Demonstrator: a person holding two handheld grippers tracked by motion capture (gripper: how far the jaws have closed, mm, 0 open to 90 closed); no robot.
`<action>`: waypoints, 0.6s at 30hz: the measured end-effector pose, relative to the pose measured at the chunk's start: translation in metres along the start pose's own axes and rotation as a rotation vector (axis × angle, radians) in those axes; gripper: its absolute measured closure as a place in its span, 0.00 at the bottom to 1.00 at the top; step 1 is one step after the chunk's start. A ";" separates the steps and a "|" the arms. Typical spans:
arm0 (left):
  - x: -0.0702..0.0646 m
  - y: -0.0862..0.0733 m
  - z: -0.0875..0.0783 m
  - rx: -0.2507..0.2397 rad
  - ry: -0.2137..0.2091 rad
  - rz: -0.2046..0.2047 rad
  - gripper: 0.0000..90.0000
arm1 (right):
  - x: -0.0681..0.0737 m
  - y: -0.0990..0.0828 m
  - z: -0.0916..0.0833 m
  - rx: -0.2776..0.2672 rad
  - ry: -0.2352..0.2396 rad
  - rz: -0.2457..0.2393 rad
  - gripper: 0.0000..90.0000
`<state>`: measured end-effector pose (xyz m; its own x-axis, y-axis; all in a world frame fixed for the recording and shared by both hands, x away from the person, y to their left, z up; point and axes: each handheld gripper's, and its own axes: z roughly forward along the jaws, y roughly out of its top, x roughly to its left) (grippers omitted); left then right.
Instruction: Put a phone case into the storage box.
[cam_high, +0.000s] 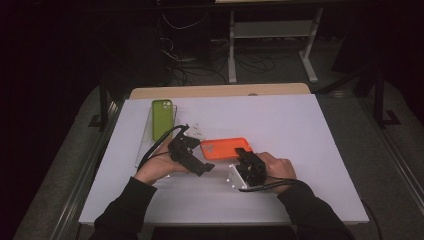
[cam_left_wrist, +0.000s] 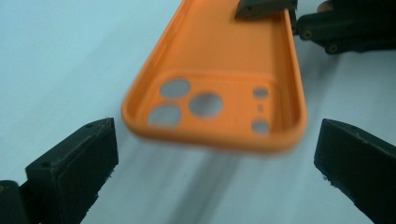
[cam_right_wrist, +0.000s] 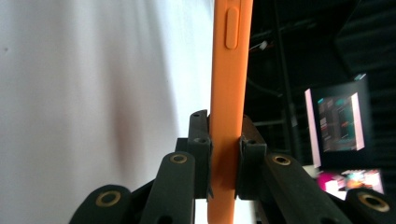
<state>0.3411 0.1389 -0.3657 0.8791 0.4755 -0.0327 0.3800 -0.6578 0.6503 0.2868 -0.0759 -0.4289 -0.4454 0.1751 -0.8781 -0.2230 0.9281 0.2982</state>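
your right gripper (cam_high: 243, 156) is clamped on the orange phone case (cam_high: 226, 148). in the right gripper view both jaws press flat against the two faces of the case (cam_right_wrist: 229, 93), which runs straight up between them, edge toward the camera, its side button showing near the top. grip sits at one short end of the case.

your left gripper (cam_high: 191, 145) stands wide, nothing between the pads. in the left gripper view the two black jaws flank the near end of the case (cam_left_wrist: 219, 84) without touching it: one jaw low at the left, the other low at the right, bare space between each and the orange rim. that near end is the camera-cutout end, inner side up, three large round holes and smaller ones beside them. a soft shadow lies under it on the table, so this end looks lifted off the surface. at the far end of the case in that view, the jaws of the right gripper (cam_left_wrist: 299, 21) bite the rim.

in the high view the case lies roughly across the middle of the white table (cam_high: 280, 125), between your two hands, the left hand (cam_high: 157, 167) at its left end, the right hand (cam_high: 277, 167) at its right.

a green phone case (cam_high: 162, 117) lies farther back on the left, on a clear flat sheet (cam_high: 145, 137), well apart from the orange one.
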 end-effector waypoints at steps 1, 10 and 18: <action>0.003 0.000 -0.001 0.021 0.003 0.031 0.00 | -0.003 -0.002 0.000 0.002 0.011 0.006 0.87; 0.005 -0.003 -0.001 -0.011 0.015 0.011 0.00 | -0.015 -0.010 -0.001 0.001 0.087 0.213 0.87; 0.007 -0.004 -0.001 0.009 0.017 0.017 0.00 | -0.026 -0.018 -0.002 -0.023 0.214 0.466 0.87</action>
<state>0.3460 0.1455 -0.3676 0.8803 0.4744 -0.0085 0.3679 -0.6710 0.6438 0.3006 -0.0975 -0.4106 -0.6692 0.4953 -0.5539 0.0237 0.7593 0.6503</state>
